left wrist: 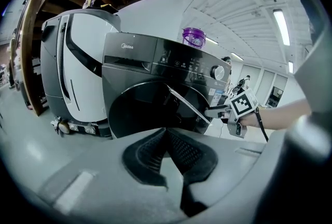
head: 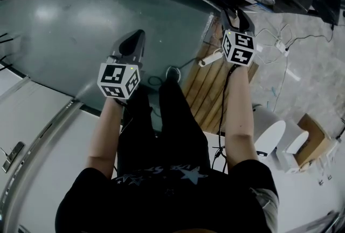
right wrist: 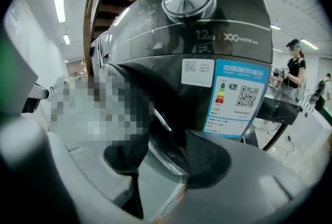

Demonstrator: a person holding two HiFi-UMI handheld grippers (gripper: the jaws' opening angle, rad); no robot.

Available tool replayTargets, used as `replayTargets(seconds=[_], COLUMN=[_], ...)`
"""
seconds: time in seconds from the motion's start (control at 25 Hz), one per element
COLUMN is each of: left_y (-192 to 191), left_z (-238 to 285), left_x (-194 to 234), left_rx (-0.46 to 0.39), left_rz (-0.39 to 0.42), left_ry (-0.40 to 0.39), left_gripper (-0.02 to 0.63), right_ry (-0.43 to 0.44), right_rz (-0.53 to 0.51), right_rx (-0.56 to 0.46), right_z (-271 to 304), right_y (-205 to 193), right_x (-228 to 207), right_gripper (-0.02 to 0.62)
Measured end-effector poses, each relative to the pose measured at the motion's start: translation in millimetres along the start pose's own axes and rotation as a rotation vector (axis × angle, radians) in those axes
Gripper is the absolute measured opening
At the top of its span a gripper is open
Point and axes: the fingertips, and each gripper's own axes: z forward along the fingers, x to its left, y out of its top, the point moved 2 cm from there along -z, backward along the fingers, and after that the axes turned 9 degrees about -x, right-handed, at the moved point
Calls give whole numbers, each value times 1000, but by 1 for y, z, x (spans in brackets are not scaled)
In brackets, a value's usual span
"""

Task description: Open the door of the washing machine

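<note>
Dark door (right wrist: 165, 162) edge clamped in right gripper (right wrist: 167, 137).

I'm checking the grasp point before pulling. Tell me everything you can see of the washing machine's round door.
The round, glossy dark glass door with a chrome rim sits in the front of the black front-loading washing machine. Its right edge looks swung slightly outward, though that is uncertain. The right claw has that rim between its pads, apparently pinching it; nothing else touches the door.

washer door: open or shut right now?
Appears slightly ajar: the door's bright edge stands out from the washing machine front, between the right gripper's jaws.
</note>
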Motion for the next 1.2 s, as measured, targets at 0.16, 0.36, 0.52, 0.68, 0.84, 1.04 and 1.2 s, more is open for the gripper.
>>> replayTargets(seconds=[0.16,0.36,0.52,0.68,0.84,1.04,1.2], left_y=[-2,-5,-9,-16,-23,-30,-36], left_z=[-1,-3,-11,-18,-28,-39,-51], left_x=[-2,-3,-2,0,-1,-6,-3], left_rx=[3,-2,0,10,25,33,36], left_rz=[-4,-7,-18,-24,-17,-20,-29], left_ry=[-7,-9,5,17,20,15,11], left_gripper=[11,11,11,11,11,11,11], right_ry=[6,7,8,20,47,84,95], right_rz=[-34,-27,-52,-95,-131,-125,-112], right_rx=[7,14,26,53,85,102,116], right_z=[1,-2,-12,-23,-39,-56,-70], right_y=[1,-1,-8,-15,-25,-35,-42], right_x=[3,6,14,26,43,64,83], right_gripper=[204,201,190,172,151,137,126])
